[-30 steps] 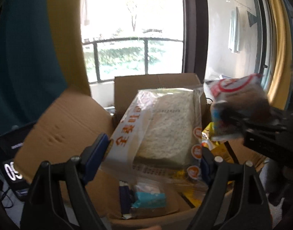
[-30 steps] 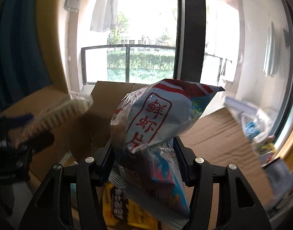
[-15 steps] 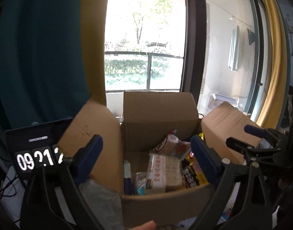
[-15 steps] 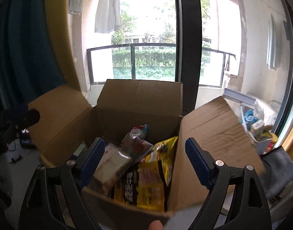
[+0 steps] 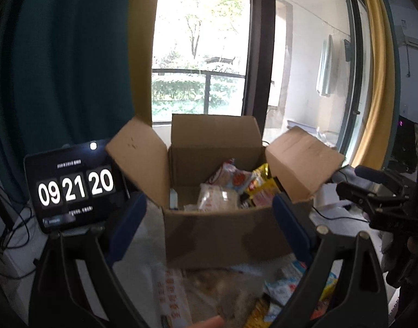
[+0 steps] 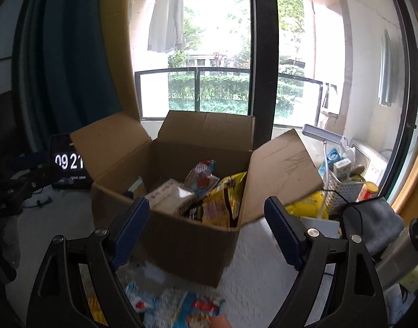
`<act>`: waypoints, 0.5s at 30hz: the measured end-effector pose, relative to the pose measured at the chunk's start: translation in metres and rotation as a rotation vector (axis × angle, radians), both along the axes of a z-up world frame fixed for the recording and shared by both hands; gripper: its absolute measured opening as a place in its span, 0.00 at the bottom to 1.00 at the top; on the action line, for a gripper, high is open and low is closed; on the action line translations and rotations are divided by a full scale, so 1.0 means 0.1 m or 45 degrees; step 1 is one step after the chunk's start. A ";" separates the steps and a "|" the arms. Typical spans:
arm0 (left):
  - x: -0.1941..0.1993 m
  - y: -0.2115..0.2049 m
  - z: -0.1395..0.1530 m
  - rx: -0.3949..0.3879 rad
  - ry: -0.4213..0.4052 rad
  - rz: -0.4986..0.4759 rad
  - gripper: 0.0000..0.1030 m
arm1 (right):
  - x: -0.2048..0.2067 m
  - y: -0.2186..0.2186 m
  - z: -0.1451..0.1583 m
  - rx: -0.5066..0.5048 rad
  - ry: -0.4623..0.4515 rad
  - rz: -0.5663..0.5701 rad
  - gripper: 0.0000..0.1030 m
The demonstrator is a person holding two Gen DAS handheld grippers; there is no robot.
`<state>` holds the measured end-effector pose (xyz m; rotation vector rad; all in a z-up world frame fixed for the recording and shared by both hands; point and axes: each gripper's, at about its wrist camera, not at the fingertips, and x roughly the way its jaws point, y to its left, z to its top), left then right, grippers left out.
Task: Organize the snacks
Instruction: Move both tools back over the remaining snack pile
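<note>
Snack packets (image 6: 206, 194), open cardboard box (image 6: 181, 237)

Digital clock (image 5: 75, 188) left of window (image 5: 200, 63), white basket (image 6: 343, 191), teal curtain (image 5: 67, 63)

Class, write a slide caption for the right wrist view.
Open right claw faces a cardboard box holding snack packets.

The bread pack (image 5: 215, 199) and shrimp-chip bag (image 6: 202, 176) have been released into the box (image 5: 222, 235); both grippers (image 5: 209, 228) (image 6: 206, 228) were opened and drawn back.
</note>
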<state>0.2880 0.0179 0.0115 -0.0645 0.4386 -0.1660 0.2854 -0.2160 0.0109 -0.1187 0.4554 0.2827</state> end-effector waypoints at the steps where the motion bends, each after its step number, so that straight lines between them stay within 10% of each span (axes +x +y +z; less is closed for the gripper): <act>1: -0.04 -0.02 -0.02 -0.001 0.006 -0.006 0.91 | -0.06 -0.03 -0.02 -0.001 0.004 0.000 0.86; 15: -0.29 -0.60 -0.61 0.056 0.165 -0.155 0.91 | -0.42 -0.19 -0.37 0.027 0.061 -0.045 0.86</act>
